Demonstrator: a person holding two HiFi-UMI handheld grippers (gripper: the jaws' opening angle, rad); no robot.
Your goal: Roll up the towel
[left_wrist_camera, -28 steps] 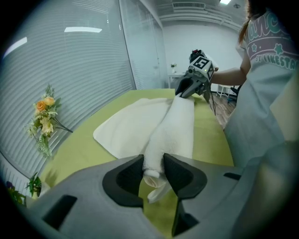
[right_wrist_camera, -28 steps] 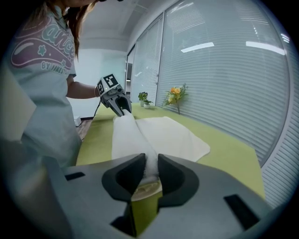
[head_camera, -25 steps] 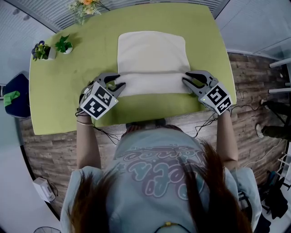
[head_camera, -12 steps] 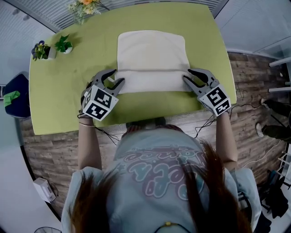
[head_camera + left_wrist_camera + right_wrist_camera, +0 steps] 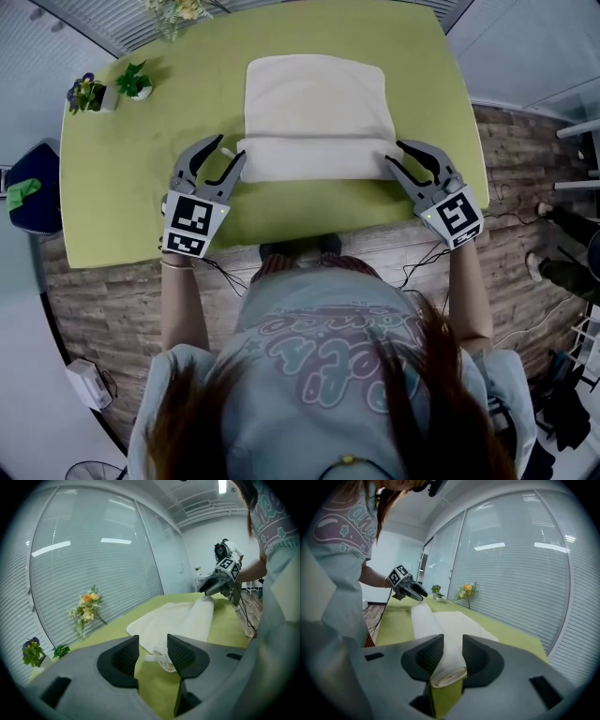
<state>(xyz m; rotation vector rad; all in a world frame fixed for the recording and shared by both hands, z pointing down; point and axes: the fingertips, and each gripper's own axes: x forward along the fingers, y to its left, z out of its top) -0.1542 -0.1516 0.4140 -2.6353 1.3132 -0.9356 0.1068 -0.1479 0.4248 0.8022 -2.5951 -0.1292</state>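
Left claw (image 5: 152, 644) stands wide, its jaws just opened, with the towel (image 5: 187, 620) roll's end just ahead, unpinched. Right claw (image 5: 452, 641), narrow though just loosened, has the other end between its pads. The roll lies crosswise between both; flat cloth stretches beyond on the counter (image 5: 122, 187).

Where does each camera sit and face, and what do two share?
Head view: on the person's head, steeply down at table, towel, left tool, right tool; hair, shirt, forearms show.
Left gripper view: on left tool, facing right tool across the towel; own jaws parted, gripping nothing.
Right gripper view: on right tool, facing left tool; jaws round the towel's end.
Shared: each gripper view sees the other tool and forearm; both tools' jaws have just been opening.
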